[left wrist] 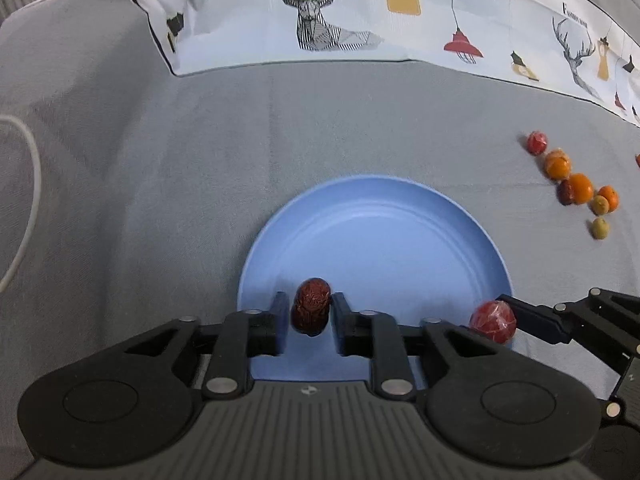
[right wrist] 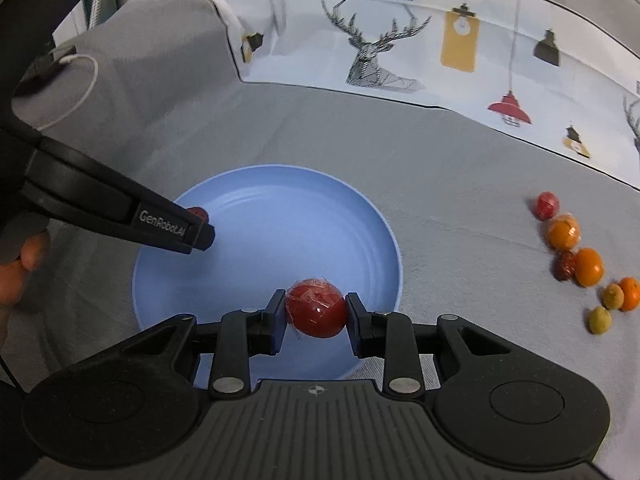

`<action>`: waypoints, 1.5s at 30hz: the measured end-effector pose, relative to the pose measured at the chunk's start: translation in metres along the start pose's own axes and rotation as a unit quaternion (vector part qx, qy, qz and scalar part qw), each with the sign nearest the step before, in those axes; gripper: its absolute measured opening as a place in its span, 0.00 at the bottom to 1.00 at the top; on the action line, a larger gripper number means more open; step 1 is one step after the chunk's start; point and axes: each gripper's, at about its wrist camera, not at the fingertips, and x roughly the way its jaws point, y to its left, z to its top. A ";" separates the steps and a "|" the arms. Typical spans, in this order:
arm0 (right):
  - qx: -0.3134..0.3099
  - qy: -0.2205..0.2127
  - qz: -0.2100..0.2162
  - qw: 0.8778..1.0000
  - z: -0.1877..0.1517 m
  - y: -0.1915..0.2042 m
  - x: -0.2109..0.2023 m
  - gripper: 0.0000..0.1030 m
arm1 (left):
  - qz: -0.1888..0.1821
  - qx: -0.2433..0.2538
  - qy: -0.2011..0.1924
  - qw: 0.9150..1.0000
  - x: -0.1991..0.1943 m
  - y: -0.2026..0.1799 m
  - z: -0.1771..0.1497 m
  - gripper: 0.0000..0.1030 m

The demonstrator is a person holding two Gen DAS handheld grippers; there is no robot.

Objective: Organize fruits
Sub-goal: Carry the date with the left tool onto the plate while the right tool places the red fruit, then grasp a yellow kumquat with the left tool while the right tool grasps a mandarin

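Note:
A blue plate [left wrist: 380, 220] [right wrist: 288, 216] lies on the grey cloth. Over its near left rim my left gripper [left wrist: 310, 300] stands open, pointing steeply down. A wrinkled dark red date [left wrist: 311, 307] sits between its fingers with slight gaps at the pads. In the right wrist view one left finger [right wrist: 172, 224] hides most of that date [right wrist: 199, 213]. My right gripper [right wrist: 316, 304] is shut on a round red fruit wrapped in clear film [right wrist: 316, 308] [left wrist: 493, 321], just above the plate's near side.
Several loose fruits lie in a cluster to the right of the plate: oranges [right wrist: 588, 266] [left wrist: 580, 188], small green ones [right wrist: 599, 320], red ones [right wrist: 546, 205]. A deer-print cloth [right wrist: 400, 52] covers the back. A white cord [left wrist: 32, 184] loops at left. A person's hand [right wrist: 24, 260] shows at left.

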 end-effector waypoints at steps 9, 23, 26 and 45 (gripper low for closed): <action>0.009 0.006 -0.012 1.000 -0.002 0.004 -0.038 0.88 | 0.008 0.007 -0.039 0.999 -0.064 0.002 -0.029 1.00; 0.055 -0.062 -0.033 0.996 -0.077 0.031 -0.185 0.97 | 0.016 -0.012 -0.032 0.999 -0.178 -0.006 -0.142 1.00; 0.042 -0.091 -0.040 0.994 -0.083 0.038 -0.206 0.99 | 0.017 -0.018 -0.057 0.998 -0.199 -0.010 -0.147 1.00; 0.020 -0.167 -0.062 0.984 -0.102 0.051 -0.269 0.99 | 0.007 -0.003 -0.126 0.992 -0.259 -0.034 -0.163 1.00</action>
